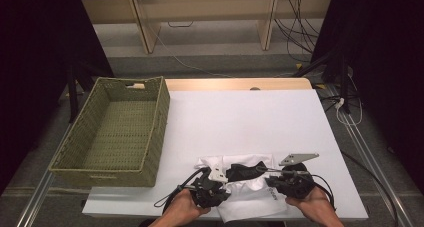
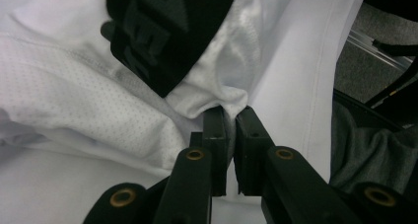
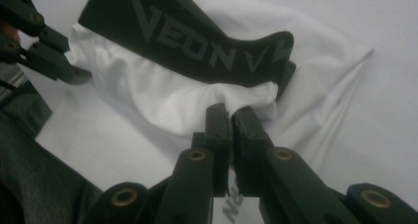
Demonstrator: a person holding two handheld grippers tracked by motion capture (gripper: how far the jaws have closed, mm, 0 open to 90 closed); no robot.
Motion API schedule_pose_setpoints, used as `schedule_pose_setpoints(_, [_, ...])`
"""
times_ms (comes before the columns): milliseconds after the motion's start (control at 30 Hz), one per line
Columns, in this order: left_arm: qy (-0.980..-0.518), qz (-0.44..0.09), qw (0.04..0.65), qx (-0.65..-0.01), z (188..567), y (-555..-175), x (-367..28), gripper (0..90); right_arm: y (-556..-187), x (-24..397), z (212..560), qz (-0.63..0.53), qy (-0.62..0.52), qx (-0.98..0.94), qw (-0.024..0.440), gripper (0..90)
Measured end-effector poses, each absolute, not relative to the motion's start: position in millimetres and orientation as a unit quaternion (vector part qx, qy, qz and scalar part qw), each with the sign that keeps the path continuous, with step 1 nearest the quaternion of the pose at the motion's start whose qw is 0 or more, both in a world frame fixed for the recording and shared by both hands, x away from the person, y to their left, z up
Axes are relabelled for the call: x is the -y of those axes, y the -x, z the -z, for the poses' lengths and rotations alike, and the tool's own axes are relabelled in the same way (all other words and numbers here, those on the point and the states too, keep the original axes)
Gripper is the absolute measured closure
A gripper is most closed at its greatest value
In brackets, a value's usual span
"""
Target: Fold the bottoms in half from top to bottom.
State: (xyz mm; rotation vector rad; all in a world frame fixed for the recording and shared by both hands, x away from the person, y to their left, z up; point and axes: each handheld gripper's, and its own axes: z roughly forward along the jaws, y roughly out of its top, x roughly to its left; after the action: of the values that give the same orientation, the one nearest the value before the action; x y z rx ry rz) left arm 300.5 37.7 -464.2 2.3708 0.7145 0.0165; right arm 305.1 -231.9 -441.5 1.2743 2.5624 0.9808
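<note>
A white garment (image 1: 248,191) with a black lettered band (image 1: 246,171) is seen crumpled at the near edge of the white surface (image 1: 240,117), between the two grippers. In the left gripper view, a fold of the white mesh cloth (image 2: 224,93) is pinched between the nearly closed jaws of the left gripper (image 2: 229,116), with the black band (image 2: 162,31) lying just beyond. In the right gripper view, another white fold (image 3: 236,98) is clamped by the right gripper (image 3: 231,113), just below the band (image 3: 197,41), on which grey letters can be read in part. The left gripper (image 3: 47,54) is also caught at the upper left of that view, touching the cloth.

In the high view, both grippers (image 1: 217,179) (image 1: 280,179) are held by hands (image 1: 182,209) (image 1: 312,204) at the bottom edge; their fingertips are hard to make out there. A green woven basket (image 1: 112,132) is set well apart at the left side of the surface, overhanging its edge.
</note>
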Motion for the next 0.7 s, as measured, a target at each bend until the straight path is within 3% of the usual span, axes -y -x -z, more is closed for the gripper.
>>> schedule_pose_setpoints(300, [-0.908, 0.010, 0.321, -0.270, 471.9, -293.6, -37.9, 77.1, -289.3, 232.0, 450.1, -0.284, -0.430, -0.855, 0.059, 81.7])
schedule_pose_setpoints(400, [-0.903, 0.021, 0.327, -0.277, 466.0, -295.2, -42.6, 69.1, -289.2, 235.7, 446.3, -0.289, -0.437, -0.850, 0.058, 72.6])
schedule_pose_setpoints(500, [-0.891, 0.010, 0.343, -0.297, 453.1, -300.3, -54.0, 59.1, -291.2, 243.6, 438.6, -0.315, -0.456, -0.829, 0.070, 57.8])
schedule_pose_setpoints(700, [-0.847, -0.029, 0.343, -0.405, 445.7, -322.9, -80.1, 43.7, -305.4, 257.0, 430.7, -0.333, -0.516, -0.781, 0.117, 46.6])
